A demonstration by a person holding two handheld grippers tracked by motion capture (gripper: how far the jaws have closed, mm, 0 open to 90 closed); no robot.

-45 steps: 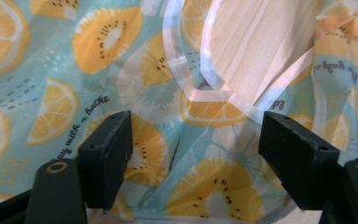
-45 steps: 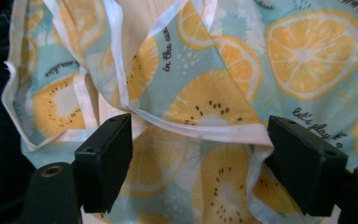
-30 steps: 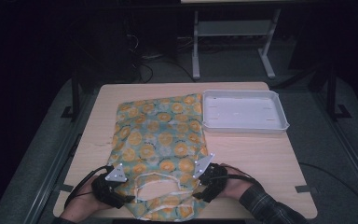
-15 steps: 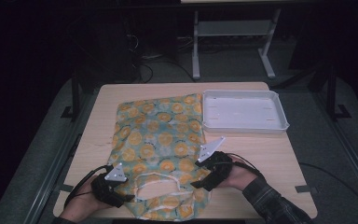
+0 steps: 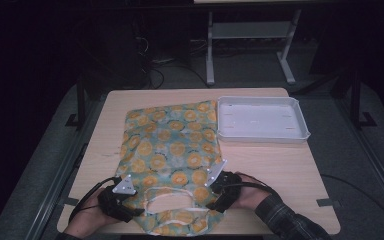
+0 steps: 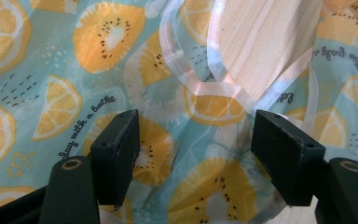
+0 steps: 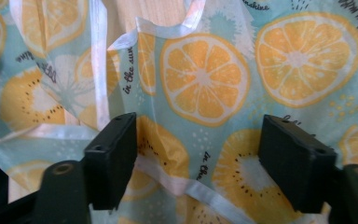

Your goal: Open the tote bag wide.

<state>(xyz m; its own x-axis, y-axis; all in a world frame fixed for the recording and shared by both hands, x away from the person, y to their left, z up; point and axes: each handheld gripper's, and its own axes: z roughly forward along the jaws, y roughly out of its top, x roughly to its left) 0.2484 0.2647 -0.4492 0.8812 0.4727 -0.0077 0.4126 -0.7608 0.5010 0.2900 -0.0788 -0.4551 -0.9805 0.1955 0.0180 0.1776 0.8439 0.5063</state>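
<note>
On the bench (image 5: 290, 165), both grippers, left (image 5: 130, 197), right (image 5: 215, 192), fingers apart over fruit-print apron (image 5: 172, 145), right's fingers just closing slightly, tray (image 5: 262, 132) beside.

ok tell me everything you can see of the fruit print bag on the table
The bag is thin, slightly see-through fabric or plastic, pale blue with orange citrus and kiwi slices and small black script. White binding edges its cut-out handle. It lies flat, faintly wrinkled, on the wooden table, handle end toward the person, beside a white tray. The left tongs and right tongs sit open over its near corners.
</note>
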